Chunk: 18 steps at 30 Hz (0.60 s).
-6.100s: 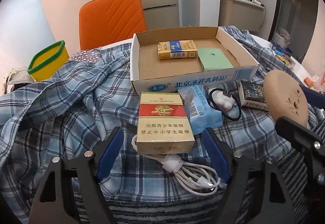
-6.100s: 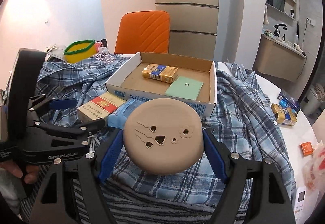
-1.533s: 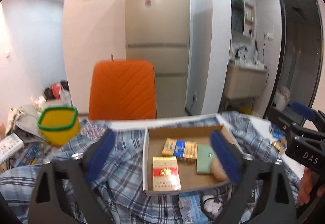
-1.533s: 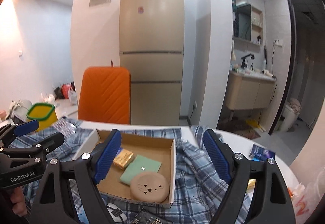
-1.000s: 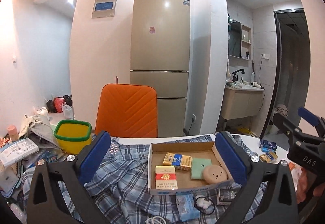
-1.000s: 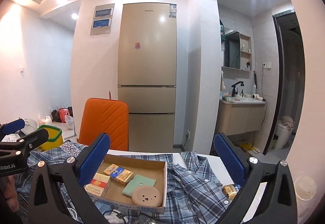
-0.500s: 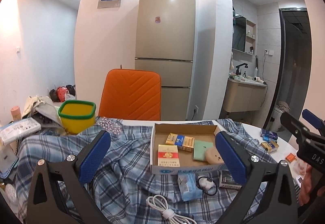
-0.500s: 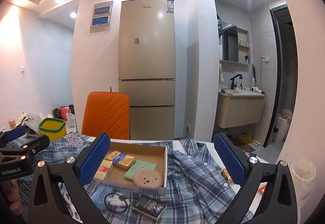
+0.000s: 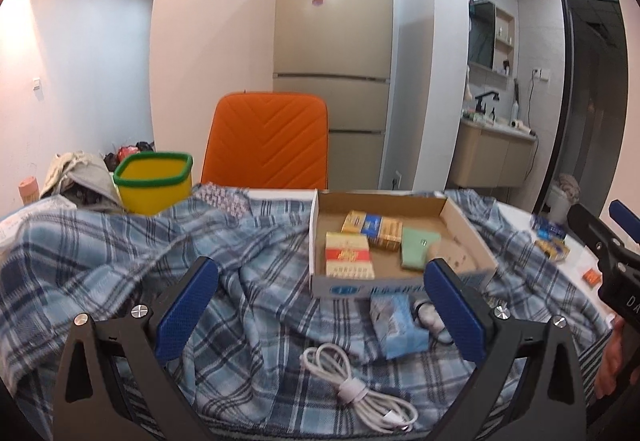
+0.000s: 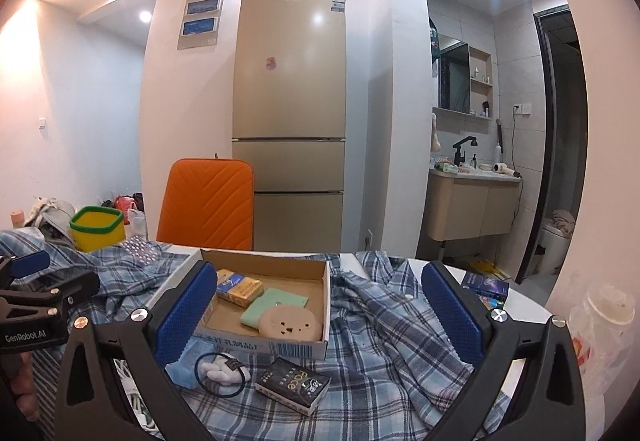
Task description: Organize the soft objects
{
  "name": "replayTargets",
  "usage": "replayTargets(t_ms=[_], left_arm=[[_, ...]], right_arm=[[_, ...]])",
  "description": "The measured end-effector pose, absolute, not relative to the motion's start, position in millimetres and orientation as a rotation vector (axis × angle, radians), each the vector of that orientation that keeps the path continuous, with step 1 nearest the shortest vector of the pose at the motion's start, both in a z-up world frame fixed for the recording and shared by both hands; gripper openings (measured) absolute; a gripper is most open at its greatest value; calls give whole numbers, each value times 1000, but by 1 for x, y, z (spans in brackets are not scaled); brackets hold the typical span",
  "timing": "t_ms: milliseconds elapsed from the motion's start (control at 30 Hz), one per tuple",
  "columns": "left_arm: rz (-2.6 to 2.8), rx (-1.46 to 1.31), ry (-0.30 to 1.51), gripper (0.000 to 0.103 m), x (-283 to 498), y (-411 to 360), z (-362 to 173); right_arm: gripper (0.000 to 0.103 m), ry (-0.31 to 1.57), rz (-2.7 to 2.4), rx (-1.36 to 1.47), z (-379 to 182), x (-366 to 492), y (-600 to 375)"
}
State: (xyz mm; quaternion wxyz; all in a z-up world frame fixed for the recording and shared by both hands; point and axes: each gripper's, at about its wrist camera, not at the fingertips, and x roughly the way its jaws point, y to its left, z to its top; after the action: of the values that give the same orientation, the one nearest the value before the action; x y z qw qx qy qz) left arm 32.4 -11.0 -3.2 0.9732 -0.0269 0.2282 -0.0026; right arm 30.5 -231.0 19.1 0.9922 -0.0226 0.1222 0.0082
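Both tongs are hanging wide apart above the desk, gripping nothing. Left tongs (image 9: 320, 305) are sitting over the plaid shirt (image 9: 120, 261) that's covering the desk; right tongs (image 10: 320, 305) are pointing at the near right corner of the cardboard box (image 10: 320, 347).

Box is lying on the shirt. Inside it I'm seeing: a red-and-gold cigarette pack (image 9: 349, 255) at the near left, a gold-and-blue cigarette pack (image 9: 373, 229) behind it, a green pad (image 9: 418, 248) to the right, and the tan round cushion (image 10: 291, 323) in the near right corner, touching the green pad.

Outside the box, lying on the shirt just in front of it: a light blue tissue pack (image 9: 398, 325), a black hair tie (image 10: 220, 375) looped around something white, a black box labelled "face" (image 10: 294, 385), and a coiled white cable (image 9: 356, 393) nearest the left tongs.

A yellow bin with a green rim (image 9: 154, 183) is standing at the desk's far left, an orange chair (image 9: 266, 145) behind the desk.
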Motion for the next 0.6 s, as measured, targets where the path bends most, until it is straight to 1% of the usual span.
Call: replayTargets(t_ms=[133,367,600], left_arm=[[-4,-43,488,102,34,-10,-15],[-18,-9,519,103,35,-16,-26],[-43,-7,608,103,41,-18,-33]], right_arm=[[103,295,28,-61,4,36,-227],[103,328,46,-61,-5,40,-227],[103,365,48,-42,-9,46,-231]])
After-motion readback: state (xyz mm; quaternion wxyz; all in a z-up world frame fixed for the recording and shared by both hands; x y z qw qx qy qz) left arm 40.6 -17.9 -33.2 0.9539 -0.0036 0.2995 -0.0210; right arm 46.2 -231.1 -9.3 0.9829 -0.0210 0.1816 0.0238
